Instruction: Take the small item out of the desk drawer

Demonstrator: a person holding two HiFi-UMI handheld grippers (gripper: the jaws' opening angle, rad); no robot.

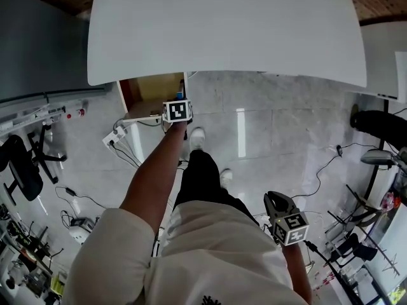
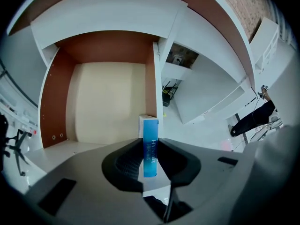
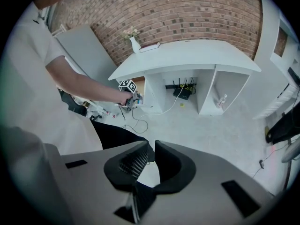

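A small blue and white box (image 2: 150, 130) stands upright at the front right corner of the open desk drawer (image 2: 108, 102). My left gripper (image 2: 150, 146) is shut on it, a black pad against each side. In the head view the left gripper (image 1: 179, 104) reaches into the wooden drawer (image 1: 149, 88) under the white desk top (image 1: 222, 30). My right gripper (image 1: 277, 203) hangs low by the person's right hip, far from the drawer. In its own view the right gripper (image 3: 151, 146) has a narrow gap between its jaws and holds nothing.
Apart from the box, the drawer floor shows nothing. A power strip and cables (image 1: 114, 136) lie on the tiled floor below the drawer. Open shelves (image 3: 187, 90) under the desk hold a router. Chairs and stands (image 1: 375, 157) crowd the right side.
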